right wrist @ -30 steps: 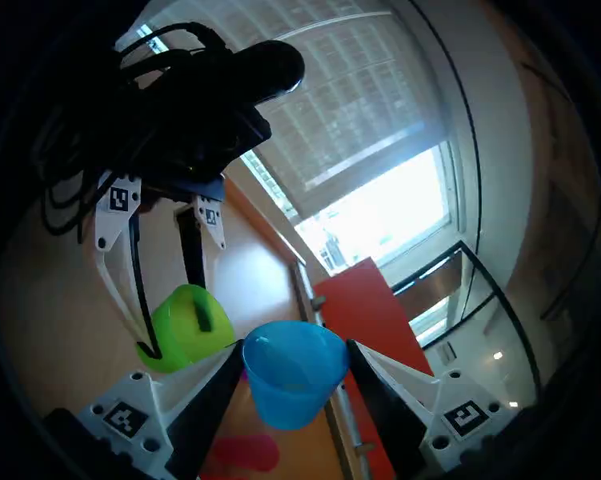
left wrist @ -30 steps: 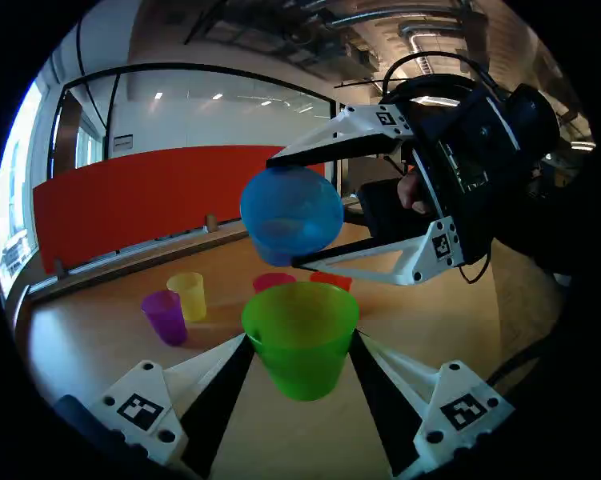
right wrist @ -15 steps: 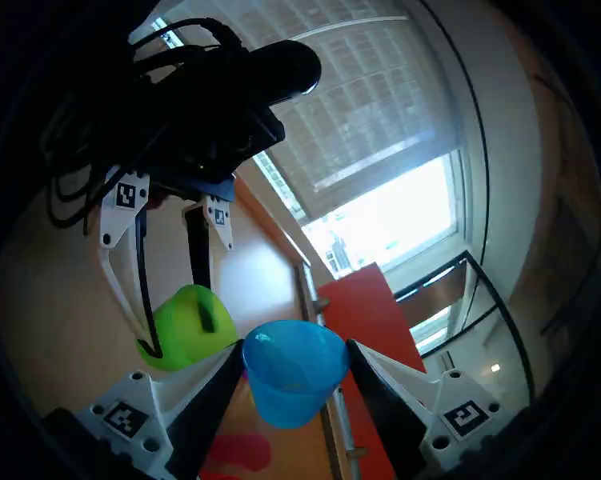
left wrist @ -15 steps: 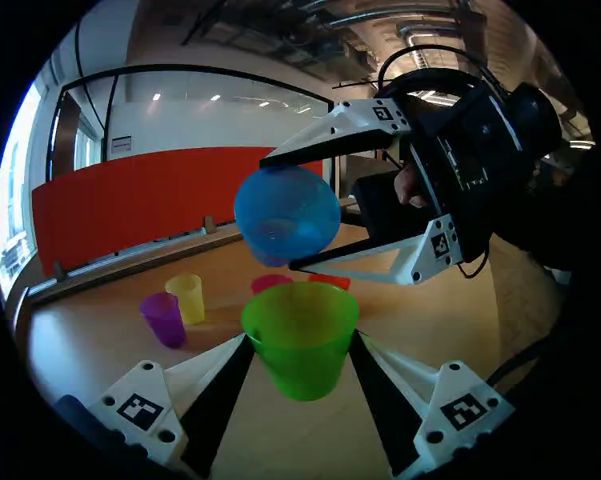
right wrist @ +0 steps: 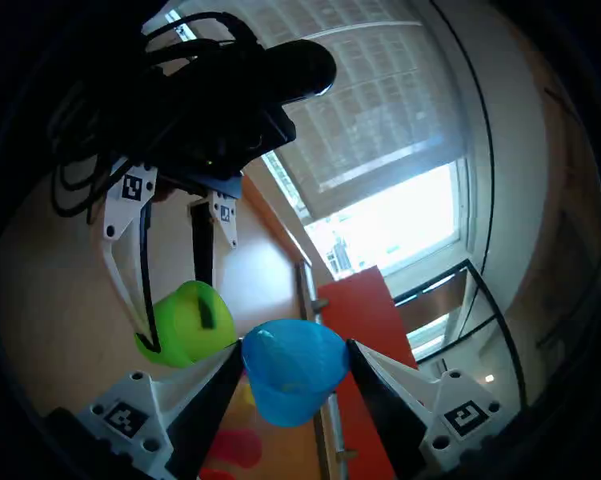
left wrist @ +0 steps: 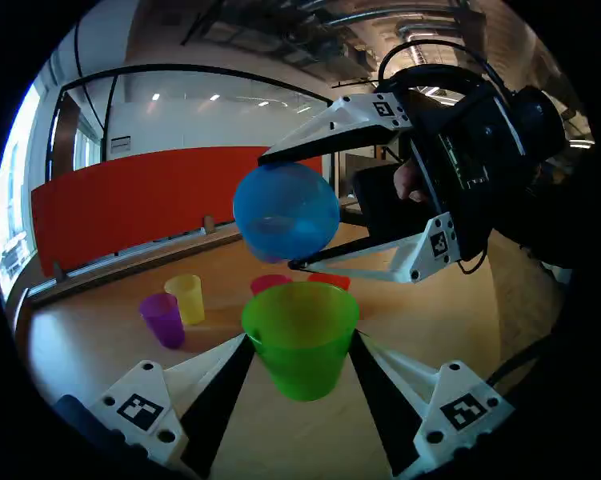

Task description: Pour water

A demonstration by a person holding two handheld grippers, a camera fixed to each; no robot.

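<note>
Blue translucent plastic cup (left wrist: 286, 212) hangs in the air in the left gripper view, clamped between the two white fingers of the right hand-held gripper (left wrist: 276, 214), above and a little beyond the bright green plastic cup (left wrist: 300, 352). The green cup stands upright with its mouth open, grasped on both sides by the left hand-held gripper (left wrist: 300, 338) over the wooden tabletop (left wrist: 444, 320). The blue cup looks tipped over, which suggests the pouring step is in hand. The next move probably calls for bringing its rim over the green mouth and tilting further while the green cup is kept level. Behind stand a purple cup (left wrist: 164, 318), a yellow cup (left wrist: 186, 298), a pink cup (left wrist: 272, 282) and an orange cup (left wrist: 330, 280), the last two partly hidden by the green rim. In the right gripper view the room appears turned on its side, so this hand-held gripper (right wrist: 294, 347) seems to be rolled over; it grips the blue cup (right wrist: 294, 382), whose mouth points away. The green cup (right wrist: 186, 322) lies just beside it to the left, within the fingers of the left hand-held gripper (right wrist: 176, 332). No stream of water can be made out in either view, and how much the blue cup holds is unclear through its tinted wall.
</note>
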